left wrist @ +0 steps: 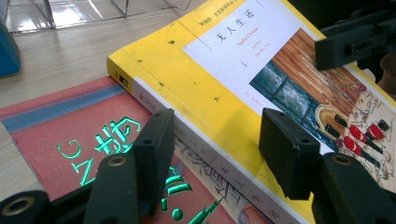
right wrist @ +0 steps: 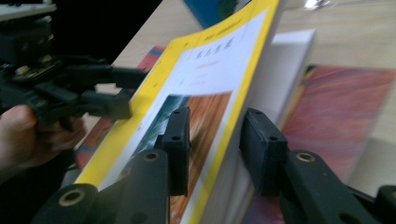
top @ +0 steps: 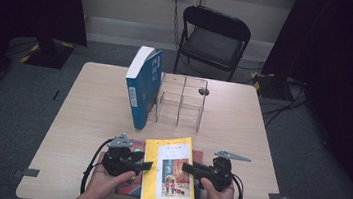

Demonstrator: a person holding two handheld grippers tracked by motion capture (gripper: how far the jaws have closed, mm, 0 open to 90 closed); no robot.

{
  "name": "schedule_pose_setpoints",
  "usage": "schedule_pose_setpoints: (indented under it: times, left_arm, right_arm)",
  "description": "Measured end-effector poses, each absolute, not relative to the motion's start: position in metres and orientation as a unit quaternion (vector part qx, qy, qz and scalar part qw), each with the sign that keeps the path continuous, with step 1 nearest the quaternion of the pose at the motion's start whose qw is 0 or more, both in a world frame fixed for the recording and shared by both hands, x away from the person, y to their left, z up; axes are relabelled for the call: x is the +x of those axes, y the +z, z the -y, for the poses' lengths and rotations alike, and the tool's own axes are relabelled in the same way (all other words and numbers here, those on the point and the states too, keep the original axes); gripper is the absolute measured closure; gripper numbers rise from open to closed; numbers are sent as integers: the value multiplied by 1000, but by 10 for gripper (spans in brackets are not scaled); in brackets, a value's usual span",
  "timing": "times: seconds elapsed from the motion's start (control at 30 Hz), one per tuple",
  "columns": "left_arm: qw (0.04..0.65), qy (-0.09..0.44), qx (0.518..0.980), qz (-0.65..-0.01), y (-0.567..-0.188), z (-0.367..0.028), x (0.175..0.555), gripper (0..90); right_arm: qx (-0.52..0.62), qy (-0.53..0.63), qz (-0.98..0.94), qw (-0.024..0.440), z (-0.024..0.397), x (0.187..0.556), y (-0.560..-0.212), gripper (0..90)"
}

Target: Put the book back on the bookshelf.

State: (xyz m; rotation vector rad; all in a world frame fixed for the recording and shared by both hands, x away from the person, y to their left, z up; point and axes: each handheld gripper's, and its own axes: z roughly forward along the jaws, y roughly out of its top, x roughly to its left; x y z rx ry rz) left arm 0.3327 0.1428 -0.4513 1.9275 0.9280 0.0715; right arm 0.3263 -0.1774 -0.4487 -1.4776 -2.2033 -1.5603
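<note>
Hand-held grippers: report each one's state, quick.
Left hand-held gripper: open, straddling the yellow paperback book's spine.
Right hand-held gripper: open around the same book's page edge.

the top book (top: 169,177) has a bright yellow cover with a white panel carrying small dark lettering, and below it a picture in orange-brown planks, teal water and little red-coated figures; its spine (left wrist: 187,126) is white with a yellow head. the book under it (left wrist: 60,135) is red, crossed by a blue band, with shiny green lettering, and its far side shows streaky pink and purple (right wrist: 341,116). the upright book (top: 142,85) is blue with a white page edge. the rack (top: 181,100) is clear plastic. the table (top: 92,115) is pale wood grain. both grippers, left (top: 143,165) and right (top: 188,168), are black with grey plates. the chair (top: 214,36) is black.
</note>
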Motion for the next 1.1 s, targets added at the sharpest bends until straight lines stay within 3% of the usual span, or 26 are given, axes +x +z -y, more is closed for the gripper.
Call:
schedule_pose_setpoints:
  times: [0.43,0.6,0.77,0.97,1.1]
  left_arm:
    - [482,37,792,-372,-452,-141,335,406]
    - [482,47,792,-371,-453,-139,335,366]
    - [489,42,780,-388,-453,-141,336,264]
    - [507,-8,767,-393,-453,-149,341,203]
    - [524,-57,758,-383,-455,-146,343,221]
  right_arm:
    - [-443,-505,738,57,150,353,-450,602]
    - [-425,-524,735,63,148,351,-448,755]
    - [-410,-541,733,51,148,346,-443,789]
    - [-385,-570,725,38,147,338,-435,812]
    - [-362,-585,726,34,145,334,-429,825]
